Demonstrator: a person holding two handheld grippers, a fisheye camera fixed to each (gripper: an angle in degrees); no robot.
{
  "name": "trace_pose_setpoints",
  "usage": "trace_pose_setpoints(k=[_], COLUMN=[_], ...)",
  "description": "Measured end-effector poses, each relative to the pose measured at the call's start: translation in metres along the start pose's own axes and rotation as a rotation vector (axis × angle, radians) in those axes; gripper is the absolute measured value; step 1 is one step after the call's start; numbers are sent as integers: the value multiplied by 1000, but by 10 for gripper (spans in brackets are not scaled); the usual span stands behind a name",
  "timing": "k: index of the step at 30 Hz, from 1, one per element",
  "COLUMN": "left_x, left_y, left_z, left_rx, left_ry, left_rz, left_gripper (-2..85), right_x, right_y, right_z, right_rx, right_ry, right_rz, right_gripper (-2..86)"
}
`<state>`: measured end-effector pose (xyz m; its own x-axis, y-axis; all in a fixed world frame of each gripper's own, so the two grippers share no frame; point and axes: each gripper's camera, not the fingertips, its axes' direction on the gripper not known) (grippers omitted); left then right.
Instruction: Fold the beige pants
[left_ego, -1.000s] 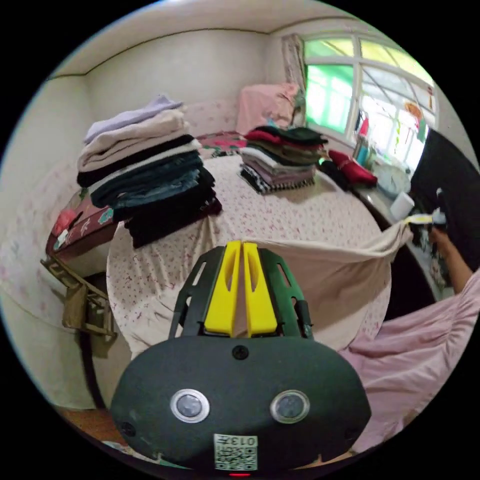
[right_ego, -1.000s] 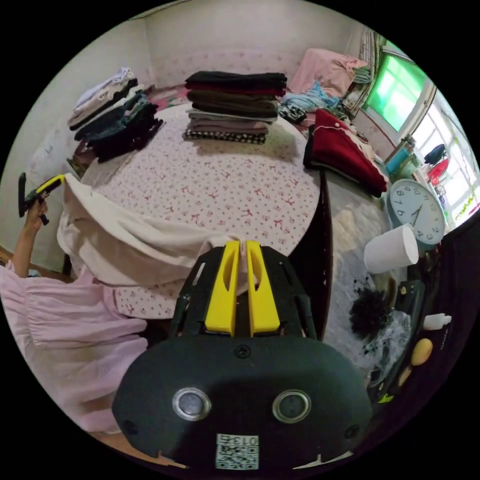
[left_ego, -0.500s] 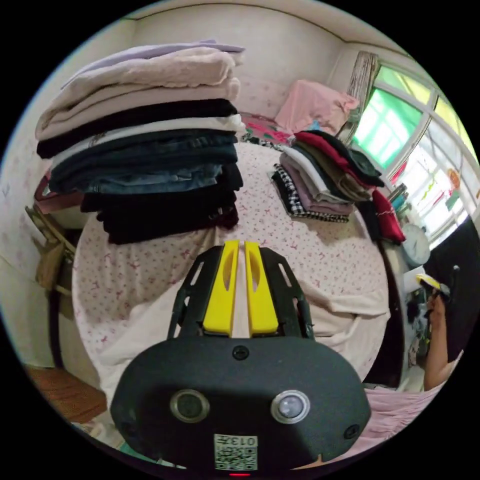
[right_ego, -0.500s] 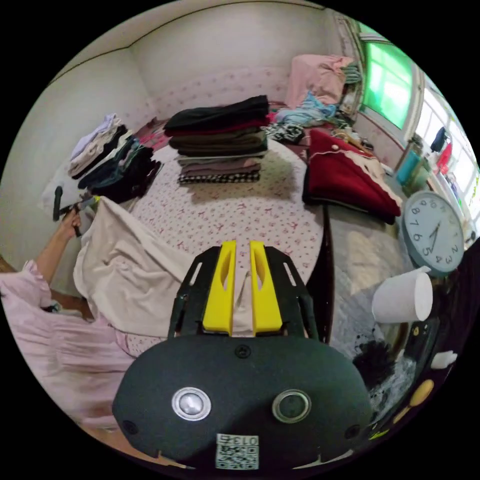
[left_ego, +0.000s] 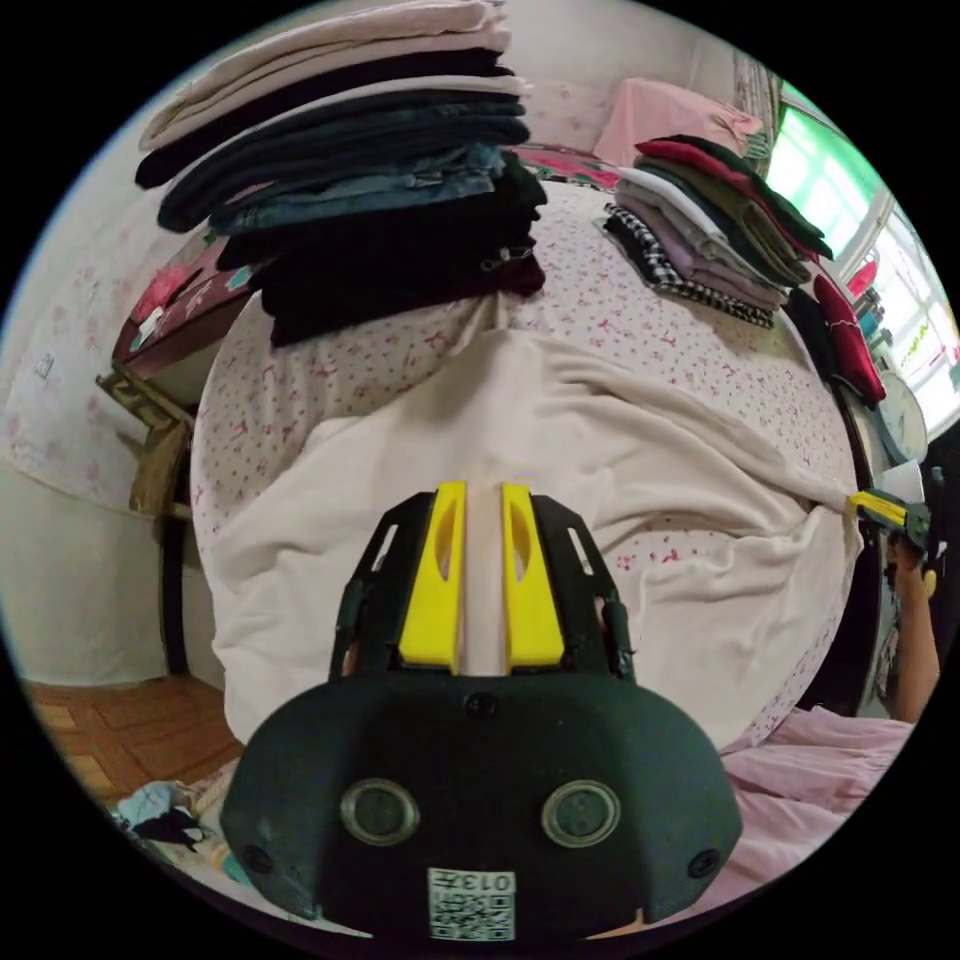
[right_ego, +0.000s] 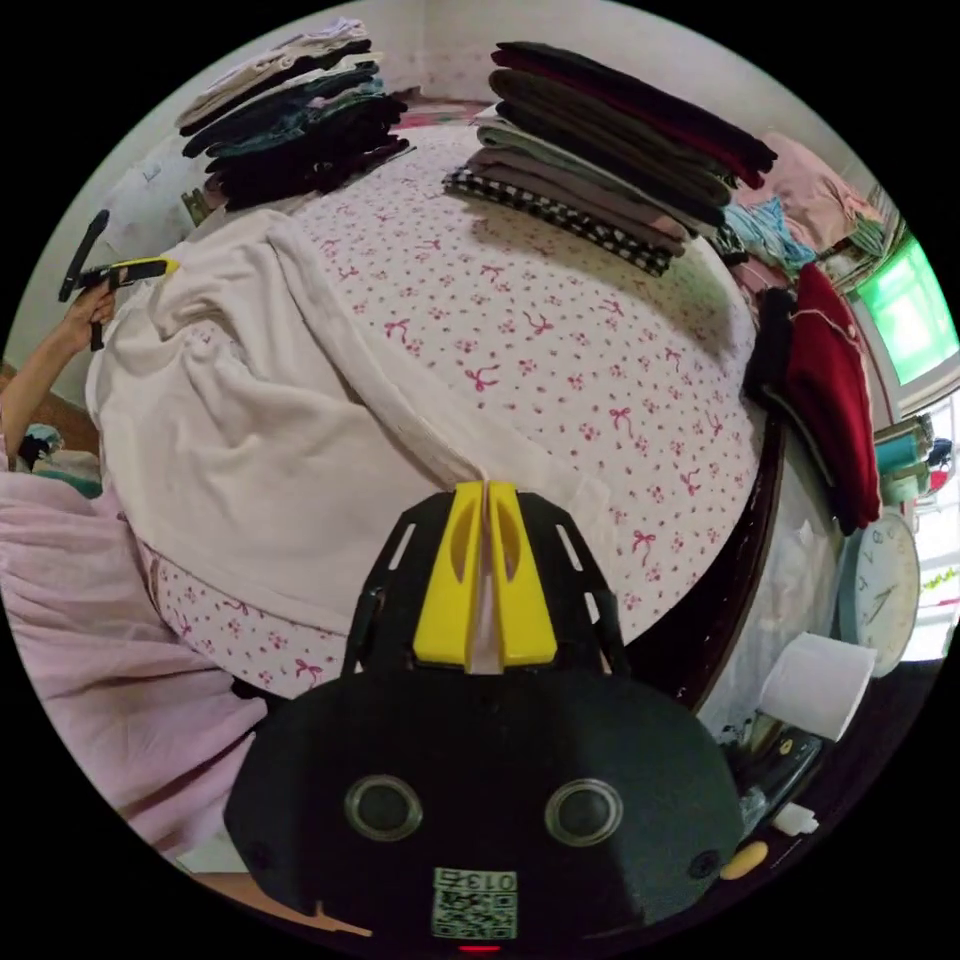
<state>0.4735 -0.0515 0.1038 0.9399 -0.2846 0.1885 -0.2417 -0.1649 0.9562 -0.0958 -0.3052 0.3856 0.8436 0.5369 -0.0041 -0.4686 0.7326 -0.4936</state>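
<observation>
We're in soft daylight here — it comes from the window (left_ego: 850, 190), which glows green and washes out to white glare in the left gripper view, and burns bright again at the edge of the right gripper view. The floral tablecloth (right_ego: 560, 340) is evenly lit and sharp; the stacks of folded clothes (right_ego: 610, 150) throw gentle shadows onto it. Both fisheye views bend hard toward the rim — walls and table edge curve, and black corners frame each circle. Close to the lens we see the dark gripper housing, a touch soft, with no motion blur.
</observation>
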Motion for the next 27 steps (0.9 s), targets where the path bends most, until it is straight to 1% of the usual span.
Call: trace_pose_setpoints(k=[2, 4, 6, 9, 11, 12, 14, 16, 17, 18, 21, 23, 25, 27], left_x=[-17, -30, -45, -79, -112, -121, -156, -183, -199, -206, -229, -231, -227, -223], left_y=[7, 11, 14, 19, 19, 19, 10, 1, -8, -13, -37, -50, -54, -53], left_z=[-5, -10, -18, -33, -38, -38, -33, -30, -27, -24, 1, 22, 29, 28], left_rx=[8, 20, 41, 86, 95, 95, 54, 46, 28, 16, -96, -177, -195, -166], left_ry=[-34, -51, -90, -150, -179, -187, -195, -156, -131, -126, -51, 58, 107, 119], left_rz=[-41, -69, -103, -184, -254, -267, -315, -346, -351, -352, -283, -181, -102, -45], left_gripper=[58, 52, 48, 48, 57, 58, 61, 63, 69, 73, 106, 123, 126, 126], right_x=[7, 34, 60, 95, 113, 127, 143, 144, 141, 137, 132, 133, 136, 141], right_y=[-10, -23, -32, -51, -62, -69, -78, -83, -83, -83, -80, -78, -77, -75], right_z=[-15, -51, -77, -87, -78, -64, -38, -10, -6, -1, 2, -2, -2, -1], right_rx=[42, 167, 249, 262, 252, 213, 143, 56, 47, 37, 28, 41, 27, 15], right_ry=[56, 94, 128, 183, 226, 221, 155, 139, 148, 171, 182, 171, 165, 150], right_rz=[-10, 58, 129, 191, 241, 290, 330, 335, 332, 331, 345, 356, 359, 364], right_gripper=[10, 7, 6, 6, 7, 8, 8, 9, 9, 9, 9, 10, 11, 12])
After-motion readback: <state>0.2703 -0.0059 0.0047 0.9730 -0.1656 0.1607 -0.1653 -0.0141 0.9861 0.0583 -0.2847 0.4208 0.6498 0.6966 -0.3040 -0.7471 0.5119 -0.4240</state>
